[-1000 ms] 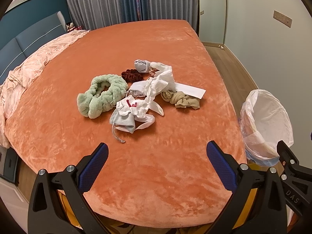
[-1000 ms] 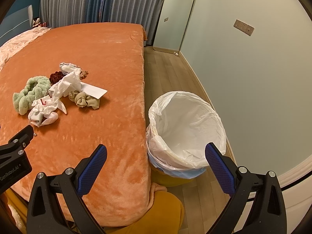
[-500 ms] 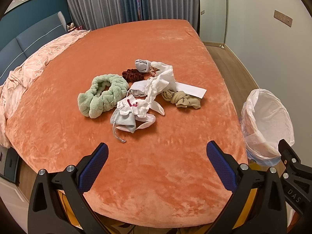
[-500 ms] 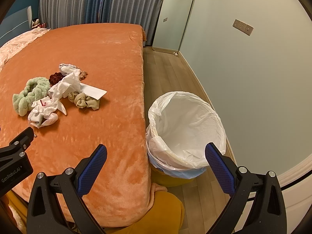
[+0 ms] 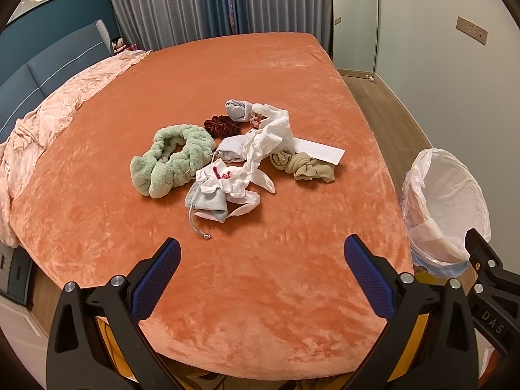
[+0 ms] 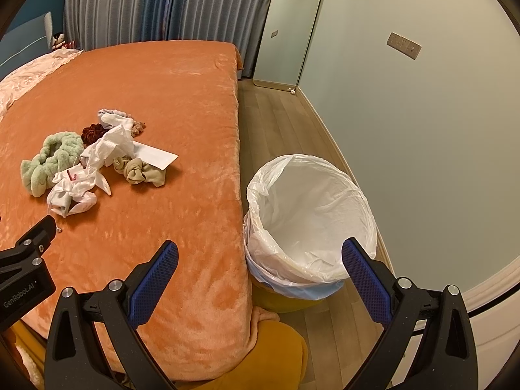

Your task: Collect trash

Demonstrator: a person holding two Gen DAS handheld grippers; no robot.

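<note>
A pile of items lies on the orange bed (image 5: 292,74): crumpled white tissue (image 5: 266,139), a white paper slip (image 5: 320,151), a green fluffy headband (image 5: 169,159), a tan sock (image 5: 305,167), a dark red scrunchie (image 5: 221,125) and a grey drawstring pouch (image 5: 209,203). The pile also shows in the right wrist view (image 6: 97,156). A bin with a white bag (image 6: 308,214) stands on the floor by the bed's right edge (image 5: 445,208). My left gripper (image 5: 260,269) is open and empty above the bed's near edge. My right gripper (image 6: 260,269) is open and empty, between bed and bin.
A pink quilt (image 5: 48,120) lies along the bed's left side. Grey curtains (image 5: 208,3) hang behind the bed. A tall mirror (image 6: 289,29) leans on the far wall. Wooden floor (image 6: 279,120) runs between bed and wall. Mustard fabric (image 6: 263,357) sits below the right gripper.
Both grippers have barely shifted; the pile appears slightly lower and nearer in the left wrist view. Nothing was grasped or released.
</note>
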